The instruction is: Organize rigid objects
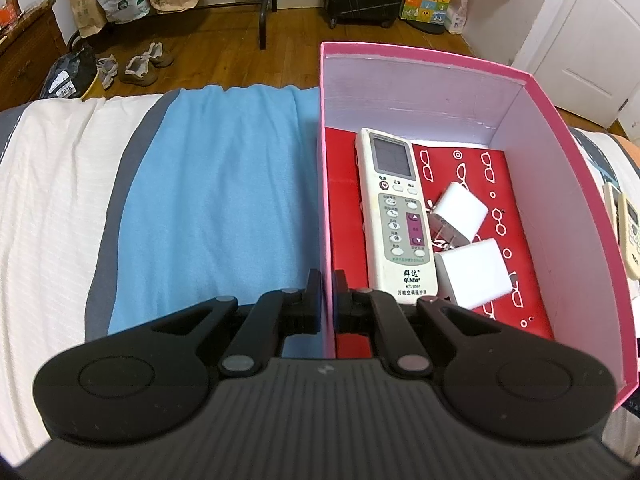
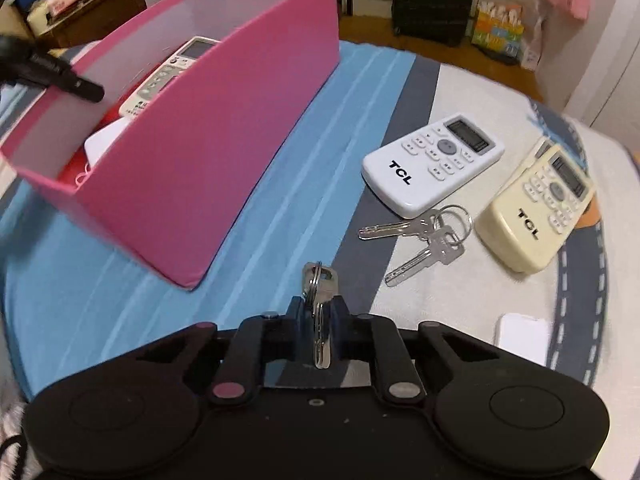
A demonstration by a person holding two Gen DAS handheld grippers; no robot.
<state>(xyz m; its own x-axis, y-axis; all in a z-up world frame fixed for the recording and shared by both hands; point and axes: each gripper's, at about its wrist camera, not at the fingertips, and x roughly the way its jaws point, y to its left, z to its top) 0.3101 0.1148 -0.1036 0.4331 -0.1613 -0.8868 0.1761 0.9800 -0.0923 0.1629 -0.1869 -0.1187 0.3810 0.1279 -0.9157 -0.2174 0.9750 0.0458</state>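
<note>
Left gripper [image 1: 328,280]: fingers closed together on the near left wall of the pink box [image 1: 540,92], one finger outside, one inside; wall pinched between the pads.
Right gripper [image 2: 318,308]: jaws clamped on a bunch of keys [image 2: 320,280]; key heads and ring are seen above the pads, a blade hangs down behind them. Held clear of the bedcover, at 5 o'clock from the box's near corner.
Pink box: set on the blue blanket [image 1: 224,200]; white inner walls, red patterned lining on the floor.
Box contents: a long white remote [image 1: 394,216] lies flat along the left side, screen end at 12 o'clock; two white plug adapters [image 1: 460,208] are placed just beside it at 3 o'clock, one behind the other, prongs toward the remote.
Second key bunch [image 2: 424,236]: left on the bedcover, well apart from the box at 3 o'clock; its ring lies between the two TCL remotes.
White TCL remote [image 2: 432,164]: flat on the bedcover, at 12 o'clock from the loose keys.
Cream TCL remote [image 2: 536,208]: just beside the white one at 3 o'clock, angled alike.
White flat object [image 2: 522,336]: noted at 4 o'clock from the loose keys; kind cannot be told.
Bedcover [image 2: 460,300]: striped grey, white and blue.
</note>
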